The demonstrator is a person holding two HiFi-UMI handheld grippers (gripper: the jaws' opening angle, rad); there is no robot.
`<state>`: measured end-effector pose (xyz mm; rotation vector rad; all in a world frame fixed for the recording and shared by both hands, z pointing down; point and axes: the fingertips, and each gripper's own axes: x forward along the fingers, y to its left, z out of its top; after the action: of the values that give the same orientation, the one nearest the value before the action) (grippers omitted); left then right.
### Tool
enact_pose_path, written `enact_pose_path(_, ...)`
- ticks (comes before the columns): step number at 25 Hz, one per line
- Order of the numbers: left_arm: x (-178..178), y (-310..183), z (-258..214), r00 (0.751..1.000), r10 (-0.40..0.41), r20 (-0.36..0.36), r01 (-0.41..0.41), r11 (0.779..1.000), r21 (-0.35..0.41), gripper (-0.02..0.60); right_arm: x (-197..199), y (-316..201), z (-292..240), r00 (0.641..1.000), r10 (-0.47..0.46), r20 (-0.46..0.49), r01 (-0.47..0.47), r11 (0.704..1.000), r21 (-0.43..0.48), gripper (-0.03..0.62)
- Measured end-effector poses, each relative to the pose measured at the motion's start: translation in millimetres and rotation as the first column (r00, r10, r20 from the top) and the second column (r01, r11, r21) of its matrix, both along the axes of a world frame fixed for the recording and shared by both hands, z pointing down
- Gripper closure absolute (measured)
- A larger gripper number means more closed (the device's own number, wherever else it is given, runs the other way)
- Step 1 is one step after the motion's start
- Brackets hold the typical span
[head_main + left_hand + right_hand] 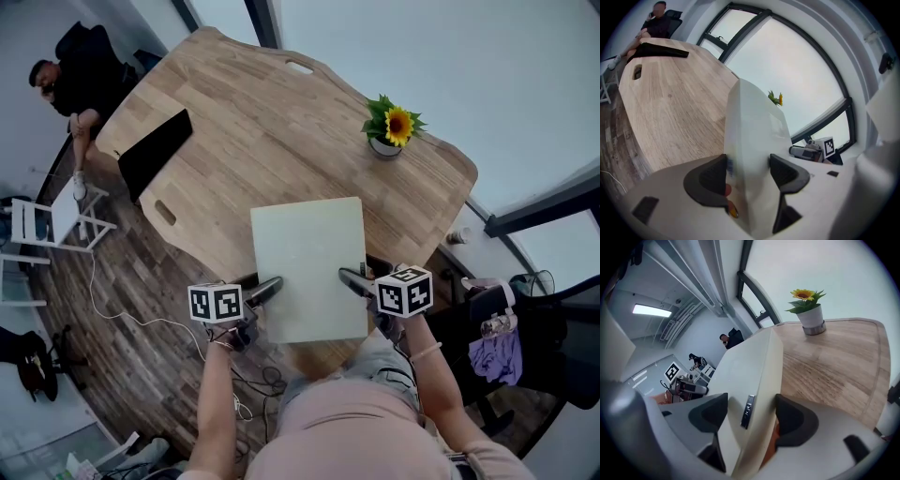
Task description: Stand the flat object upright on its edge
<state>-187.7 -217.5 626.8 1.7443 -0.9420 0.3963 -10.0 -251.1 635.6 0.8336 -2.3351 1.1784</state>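
A pale, square flat board (309,267) is held over the near edge of the wooden table (272,122). My left gripper (267,289) is shut on the board's left edge near its front corner. My right gripper (354,279) is shut on the opposite edge. In the left gripper view the board (754,140) runs up between the dark pads (717,174) of the left gripper (749,171), tilted off the tabletop. In the right gripper view the right gripper (751,417) clamps the board (750,366), whose edge shows a small slot. The board's underside is hidden.
A potted sunflower (392,129) stands at the table's far right. A black flat object (155,153) lies at the table's left edge. A person (80,70) sits beyond the far left corner, near a white chair (56,216). Cables lie on the floor.
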Motion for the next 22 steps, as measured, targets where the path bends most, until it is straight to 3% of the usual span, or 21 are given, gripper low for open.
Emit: enact_pose_path(22,0,13,-45,0.998,-0.021,0.056,0.012,0.987,0.162,0.307,0,10,-50,1.0,-0.008,-0.016,0.011,0.982,0.187,0.281)
